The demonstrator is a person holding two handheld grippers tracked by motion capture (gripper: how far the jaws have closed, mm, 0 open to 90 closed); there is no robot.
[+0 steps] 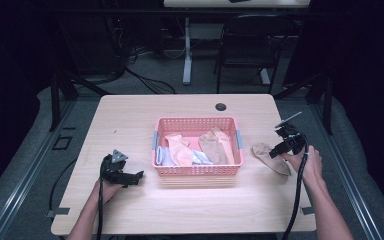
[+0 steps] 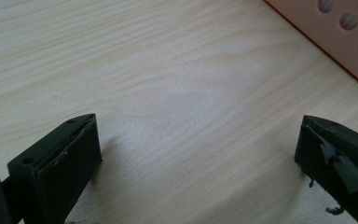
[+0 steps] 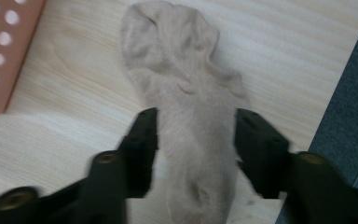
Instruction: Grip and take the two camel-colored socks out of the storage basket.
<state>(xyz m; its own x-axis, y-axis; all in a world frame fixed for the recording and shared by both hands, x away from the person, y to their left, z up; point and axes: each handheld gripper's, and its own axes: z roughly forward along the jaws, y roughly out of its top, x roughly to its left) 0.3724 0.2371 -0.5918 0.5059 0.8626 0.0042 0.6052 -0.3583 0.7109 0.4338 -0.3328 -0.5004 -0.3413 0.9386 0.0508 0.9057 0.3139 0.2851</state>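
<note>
Right gripper (image 3: 196, 140) stands over a beige sock (image 3: 186, 98) that lies flat on the bench (image 1: 130, 120), near its right edge. Its jaws are parted, one on each side of the sock, with the narrow part of the sock between them. The pads come close to the fabric at both sides, but they do not press it, so nothing is grasped. In the high view the right gripper (image 1: 278, 150) sits at the right end of the sock (image 1: 270, 157), and the right hand (image 1: 310, 165) holds it from behind, with the cable going down toward the bottom edge.

Just to the left of the sock stands a pink basket (image 1: 197, 171) with round holes in its walls; a corner of it (image 3: 0, 70) shows in the right gripper view. The sock and the basket lie near to each other but do not touch. Inside the basket are several more socks: an orange one (image 1: 180, 150), a tan one (image 1: 215, 145) and a pale blue one (image 1: 167, 157).

On the other side of the basket the left gripper (image 1: 130, 177) rests low over the bare wood, held by the left hand (image 1: 107, 190). In the left gripper view its jaws are wide apart with nothing between them, and a piece of the basket wall (image 2: 335, 37) shows at the upper right corner.
</note>
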